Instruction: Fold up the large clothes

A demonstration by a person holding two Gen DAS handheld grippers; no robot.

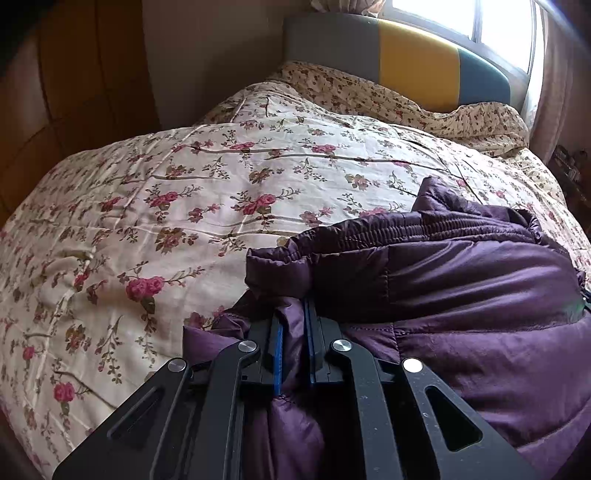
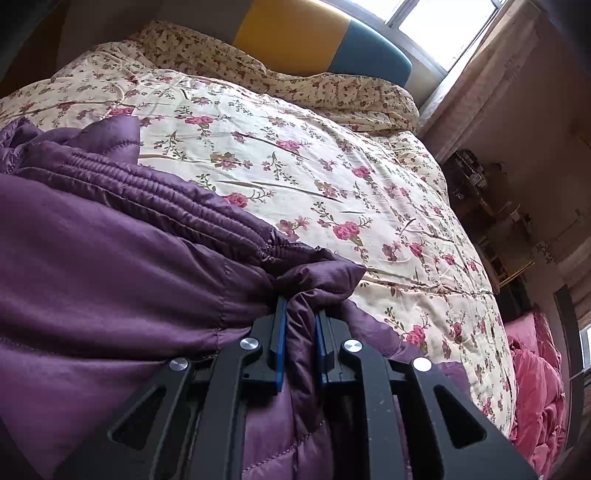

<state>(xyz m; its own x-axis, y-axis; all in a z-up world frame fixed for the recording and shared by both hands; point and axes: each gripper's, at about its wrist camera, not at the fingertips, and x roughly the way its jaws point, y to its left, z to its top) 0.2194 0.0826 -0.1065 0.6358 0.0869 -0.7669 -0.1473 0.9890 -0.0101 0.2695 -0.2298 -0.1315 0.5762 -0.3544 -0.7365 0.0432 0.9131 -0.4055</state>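
A purple quilted jacket [image 1: 461, 288] lies bunched on a floral bedspread [image 1: 184, 206], with its gathered elastic hem [image 1: 406, 227] turned toward the headboard. My left gripper [image 1: 293, 317] is shut on a pinched fold at the jacket's left corner, the fabric squeezed between the blue pads [image 1: 277, 354]. In the right wrist view the same jacket [image 2: 110, 251] fills the left half, hem [image 2: 155, 199] running diagonally. My right gripper [image 2: 300, 314] is shut on a fold of purple fabric at the jacket's right corner. Both gripper tips are partly buried in cloth.
The floral bedspread [image 2: 332, 177] stretches to a grey, yellow and teal headboard [image 1: 417, 59] under a bright window [image 1: 461, 18]. A wooden wardrobe [image 1: 74, 92] stands left of the bed. Right of the bed are a cluttered stand [image 2: 476, 184] and pink bedding [image 2: 535, 380].
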